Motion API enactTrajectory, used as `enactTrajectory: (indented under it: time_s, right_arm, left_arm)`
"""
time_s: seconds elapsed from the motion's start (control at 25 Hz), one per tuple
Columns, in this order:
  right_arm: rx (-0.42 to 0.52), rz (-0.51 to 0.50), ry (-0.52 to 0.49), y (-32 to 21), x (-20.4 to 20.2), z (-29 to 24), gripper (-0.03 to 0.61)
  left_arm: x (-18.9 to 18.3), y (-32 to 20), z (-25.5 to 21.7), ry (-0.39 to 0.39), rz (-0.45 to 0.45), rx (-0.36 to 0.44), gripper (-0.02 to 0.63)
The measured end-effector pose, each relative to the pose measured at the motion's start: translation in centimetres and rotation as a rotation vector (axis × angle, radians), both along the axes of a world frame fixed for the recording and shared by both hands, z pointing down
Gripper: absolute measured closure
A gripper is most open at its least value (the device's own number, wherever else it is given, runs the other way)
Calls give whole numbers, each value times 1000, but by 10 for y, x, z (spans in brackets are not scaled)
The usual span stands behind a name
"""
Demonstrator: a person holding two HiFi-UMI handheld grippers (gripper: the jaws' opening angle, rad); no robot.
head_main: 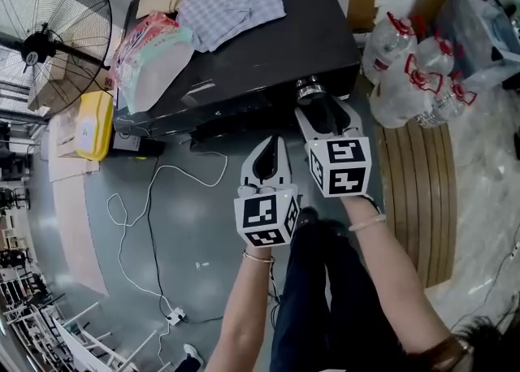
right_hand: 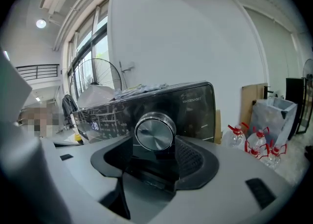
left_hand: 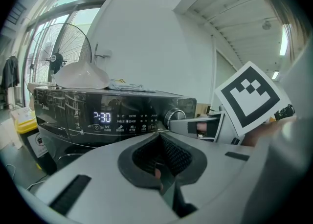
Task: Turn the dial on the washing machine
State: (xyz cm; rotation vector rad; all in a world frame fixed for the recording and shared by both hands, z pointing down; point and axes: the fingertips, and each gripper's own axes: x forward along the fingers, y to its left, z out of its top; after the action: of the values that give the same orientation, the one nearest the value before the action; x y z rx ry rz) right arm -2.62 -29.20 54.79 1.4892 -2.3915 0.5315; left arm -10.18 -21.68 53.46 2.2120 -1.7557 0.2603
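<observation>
The black washing machine (head_main: 268,45) stands ahead of me, and its silver dial (head_main: 309,86) is on the front panel's right end. My right gripper (head_main: 317,106) reaches up to the dial. In the right gripper view the dial (right_hand: 155,131) sits between the spread jaws of the right gripper (right_hand: 155,145), with a gap on each side, and the pads do not touch it. My left gripper (head_main: 275,144) hangs lower and left of the dial, shut and empty. The left gripper view shows the lit display (left_hand: 102,117), the dial (left_hand: 174,117) and the left gripper (left_hand: 159,142).
Folded clothes (head_main: 231,1) and a plastic bag (head_main: 154,54) lie on the machine's top. A standing fan (head_main: 53,33) and a yellow container (head_main: 96,123) are at the left. Water bottles (head_main: 410,78) and a wooden board (head_main: 422,192) are at the right. A white cable (head_main: 146,208) trails over the floor.
</observation>
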Motion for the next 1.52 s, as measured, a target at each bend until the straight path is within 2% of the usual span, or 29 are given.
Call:
enactTrajectory:
  time_s: [0.8, 1.52]
  right_arm:
    - [39, -90, 55, 28, 2, -54, 347]
    - [78, -187, 60, 62, 5, -122, 394]
  left_arm:
    - [-9, 21, -51, 10, -62, -9, 597]
    - [12, 36, -113, -3, -56, 1, 597]
